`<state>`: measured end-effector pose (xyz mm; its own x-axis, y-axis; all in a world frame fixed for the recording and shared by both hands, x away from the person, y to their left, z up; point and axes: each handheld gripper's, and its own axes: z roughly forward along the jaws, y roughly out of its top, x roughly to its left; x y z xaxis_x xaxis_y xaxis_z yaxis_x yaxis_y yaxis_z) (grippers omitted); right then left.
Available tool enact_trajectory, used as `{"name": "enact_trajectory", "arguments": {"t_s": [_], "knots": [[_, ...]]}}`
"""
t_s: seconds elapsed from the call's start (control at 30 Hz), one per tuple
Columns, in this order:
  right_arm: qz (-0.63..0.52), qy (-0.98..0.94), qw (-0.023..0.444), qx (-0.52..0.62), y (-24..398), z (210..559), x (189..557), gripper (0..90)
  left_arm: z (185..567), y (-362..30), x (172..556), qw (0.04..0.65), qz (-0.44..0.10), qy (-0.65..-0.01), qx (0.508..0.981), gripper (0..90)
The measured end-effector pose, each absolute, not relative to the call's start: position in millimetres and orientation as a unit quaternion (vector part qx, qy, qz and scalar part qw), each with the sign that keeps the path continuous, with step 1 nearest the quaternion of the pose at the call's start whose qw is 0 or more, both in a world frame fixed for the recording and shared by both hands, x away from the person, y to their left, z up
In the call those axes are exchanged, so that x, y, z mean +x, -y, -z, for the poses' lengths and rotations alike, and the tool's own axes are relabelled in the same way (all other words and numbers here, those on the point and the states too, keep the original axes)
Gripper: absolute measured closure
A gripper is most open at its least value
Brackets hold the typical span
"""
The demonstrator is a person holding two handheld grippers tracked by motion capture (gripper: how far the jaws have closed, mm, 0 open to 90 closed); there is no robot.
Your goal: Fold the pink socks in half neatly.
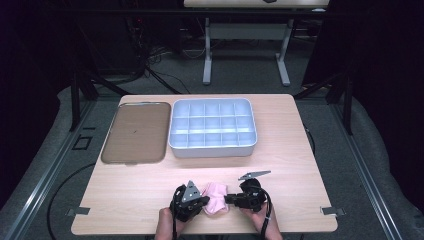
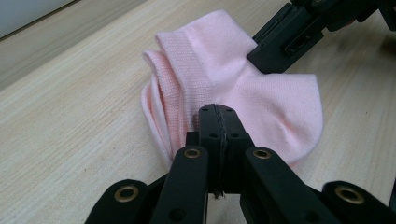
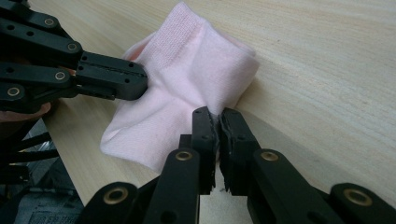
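Jaws, left: clamped tight on a pinch of the pink sock (image 2: pixel 243 88), as seen along the left gripper (image 2: pixel 218 122) in its own view.
Jaws, right: pinched on the sock's opposite edge, with the right gripper (image 3: pixel 217 122) coming in from the other side.
Sock spot: bunched up on the bench (image 1: pixel 125 200) near the front edge, held right between the two grippers, left gripper (image 1: pixel 204 202) and right gripper (image 1: pixel 228 200).
Key relation: the sock is bracketed from both sides, so neither hand is really nearer; its long axis can't be made out while it's folded.
Next move, probably: sock gets spread or folded.
Further back: compartment box (image 1: pixel 213 127) and brown tray (image 1: pixel 134 132), well apart from the sock.
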<state>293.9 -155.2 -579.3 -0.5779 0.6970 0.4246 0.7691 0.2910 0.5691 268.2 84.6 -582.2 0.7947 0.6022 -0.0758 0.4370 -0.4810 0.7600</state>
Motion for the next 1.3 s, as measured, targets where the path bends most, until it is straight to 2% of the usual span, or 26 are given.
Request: {"name": "enact_trajectory", "arguments": {"t_s": [0.6, 0.97, 1.3], "knots": [[0.416, 0.793, 0.043, -0.444, 161, 556, 287, 85.4, 584, -74, 269, 0.419, -0.089, -0.324, 0.844, 89.7], [0.427, 0.797, 0.037, -0.425, 148, 547, 285, 85.5, 585, -60, 270, 0.425, -0.072, -0.325, 0.842, 89.7], [0.423, 0.795, 0.026, -0.434, 159, 549, 284, 85.5, 569, -82, 268, 0.453, -0.081, -0.328, 0.825, 86.9]]}}
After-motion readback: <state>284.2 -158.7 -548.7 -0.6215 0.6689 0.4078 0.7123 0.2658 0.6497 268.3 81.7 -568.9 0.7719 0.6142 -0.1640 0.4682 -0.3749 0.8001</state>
